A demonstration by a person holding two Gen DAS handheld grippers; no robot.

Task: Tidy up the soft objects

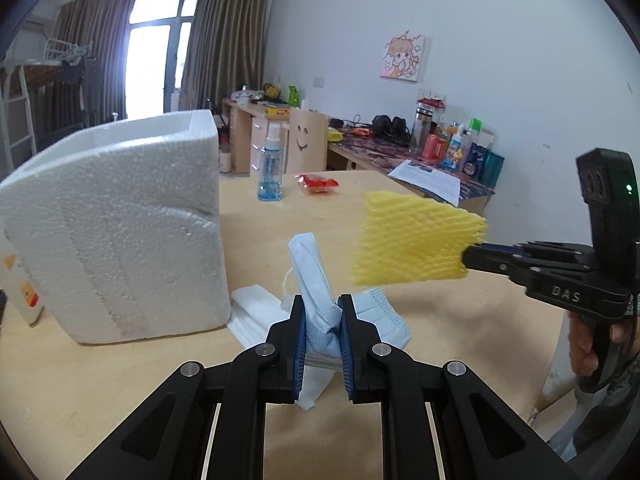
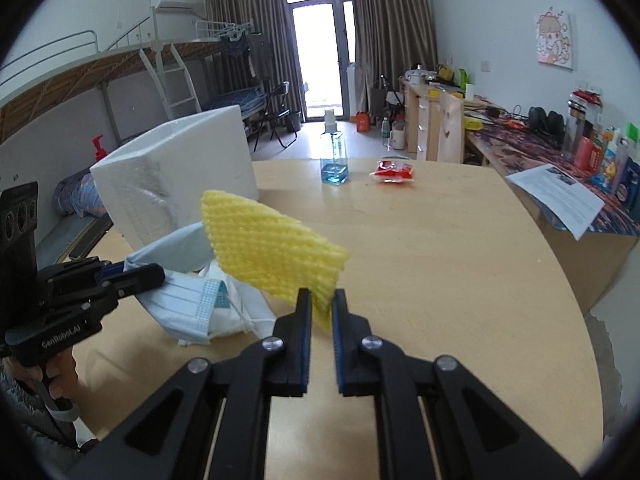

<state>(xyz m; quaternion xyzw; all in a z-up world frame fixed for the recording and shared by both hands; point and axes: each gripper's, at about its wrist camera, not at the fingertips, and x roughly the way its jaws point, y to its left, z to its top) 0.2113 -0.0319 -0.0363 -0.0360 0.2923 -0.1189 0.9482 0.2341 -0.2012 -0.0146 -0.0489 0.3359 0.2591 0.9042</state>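
While both loads hang midair, nothing is binned: left gripper [image 1: 322, 322] pinches pale blue pleated face masks [image 1: 316, 280], right gripper [image 2: 321, 310] pinches yellow foam mesh sleeve [image 2: 272, 252]; white styrofoam box [image 1: 120, 216] waits at 10 o'clock.

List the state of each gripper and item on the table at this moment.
Left gripper: shut on blue face mask.
Right gripper: shut on yellow foam net, held off the table.
Foam box: upright, open top.
Spray bottle: upright, partly filled.
Red packet: lying flat.
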